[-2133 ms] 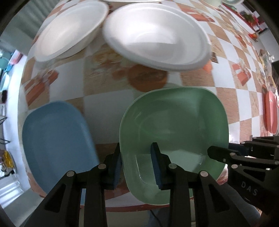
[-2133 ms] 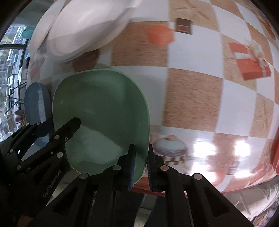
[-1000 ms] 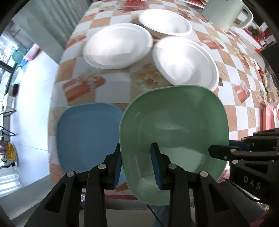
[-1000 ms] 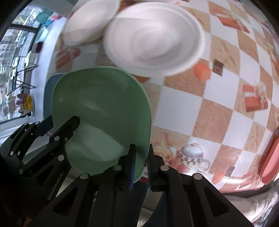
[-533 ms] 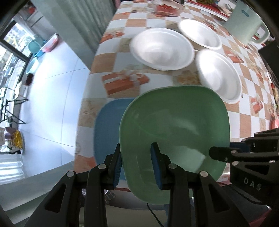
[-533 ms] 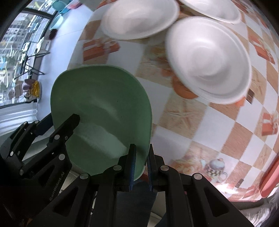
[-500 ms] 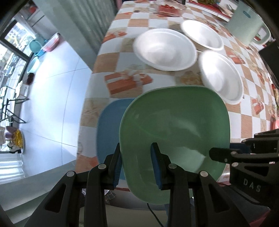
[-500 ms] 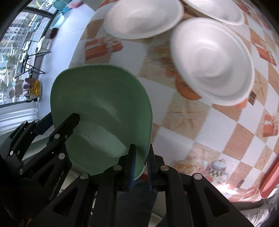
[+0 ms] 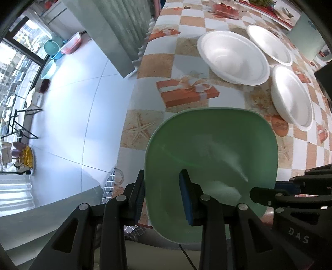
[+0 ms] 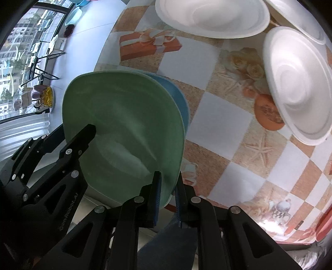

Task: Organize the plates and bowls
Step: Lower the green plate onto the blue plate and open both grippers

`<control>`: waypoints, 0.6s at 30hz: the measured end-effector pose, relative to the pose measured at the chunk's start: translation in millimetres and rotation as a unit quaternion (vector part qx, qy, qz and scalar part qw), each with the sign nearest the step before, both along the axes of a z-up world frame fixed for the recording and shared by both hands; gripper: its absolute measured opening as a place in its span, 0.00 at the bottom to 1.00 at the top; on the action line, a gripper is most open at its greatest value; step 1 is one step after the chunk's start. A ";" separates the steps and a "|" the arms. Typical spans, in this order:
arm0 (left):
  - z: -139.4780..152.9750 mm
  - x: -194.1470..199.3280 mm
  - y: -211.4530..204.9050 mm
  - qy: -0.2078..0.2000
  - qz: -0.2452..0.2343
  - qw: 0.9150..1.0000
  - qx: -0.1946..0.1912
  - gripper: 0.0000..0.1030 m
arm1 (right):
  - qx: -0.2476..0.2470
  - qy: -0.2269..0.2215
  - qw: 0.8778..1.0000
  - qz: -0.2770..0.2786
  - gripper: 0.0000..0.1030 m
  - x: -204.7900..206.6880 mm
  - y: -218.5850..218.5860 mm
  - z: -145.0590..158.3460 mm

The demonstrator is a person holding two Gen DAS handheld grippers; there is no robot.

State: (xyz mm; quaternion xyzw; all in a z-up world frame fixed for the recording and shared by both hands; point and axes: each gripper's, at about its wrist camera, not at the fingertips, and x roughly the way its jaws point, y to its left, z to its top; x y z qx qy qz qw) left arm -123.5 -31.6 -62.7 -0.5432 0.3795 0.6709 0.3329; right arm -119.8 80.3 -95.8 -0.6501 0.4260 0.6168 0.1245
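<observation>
A green square plate hangs over the table's near left corner, gripped from both sides. My left gripper is shut on its left rim, one pad inside the plate and one under it. My right gripper is shut on the opposite rim and shows as black fingers in the left wrist view. A blue plate lies on the table right beneath the green plate, only its right edge peeking out; the left wrist view hides it entirely. Three white bowls sit further back.
The checkered tablecloth ends at the left edge, with tiled floor beyond. A pale green pitcher and a red dish stand at the far end. A red plate lies near the right front edge.
Both grippers have carried the green plate leftward and a little down, over the blue plate, which it now covers in the left wrist view. The white bowls have shifted right and away.
</observation>
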 end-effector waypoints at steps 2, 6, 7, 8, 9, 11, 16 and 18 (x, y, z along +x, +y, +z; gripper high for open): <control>-0.3 -2.1 -1.4 0.004 0.005 1.000 -0.001 0.41 | -0.003 0.005 1.000 0.001 0.14 -3.5 -4.7 -3.3; 5.0 2.2 -2.5 0.028 0.003 1.000 0.006 0.73 | 0.007 0.002 1.000 0.000 0.30 15.9 -0.1 -2.4; 5.8 3.2 -2.6 0.033 0.001 0.999 0.005 0.73 | 0.009 0.001 1.000 -0.003 0.40 22.7 1.8 -0.9; 6.3 3.9 -2.8 0.037 0.001 0.999 0.003 0.73 | 0.013 0.000 1.000 -0.008 0.55 26.2 3.6 0.3; 5.7 3.3 -3.1 0.037 0.004 0.999 0.000 0.74 | 0.014 0.001 1.000 -0.011 0.62 31.7 3.1 0.5; 5.4 0.2 -5.3 0.022 0.014 1.000 0.004 0.77 | 0.010 0.009 1.000 -0.021 0.94 45.4 8.7 3.5; 7.3 5.5 -5.5 -0.007 0.019 1.000 0.000 0.82 | 0.029 0.009 0.999 -0.031 0.99 85.1 21.7 15.2; 9.3 11.9 -3.4 -0.022 0.017 1.000 0.003 0.82 | 0.038 0.002 0.999 -0.037 0.99 118.8 32.0 22.3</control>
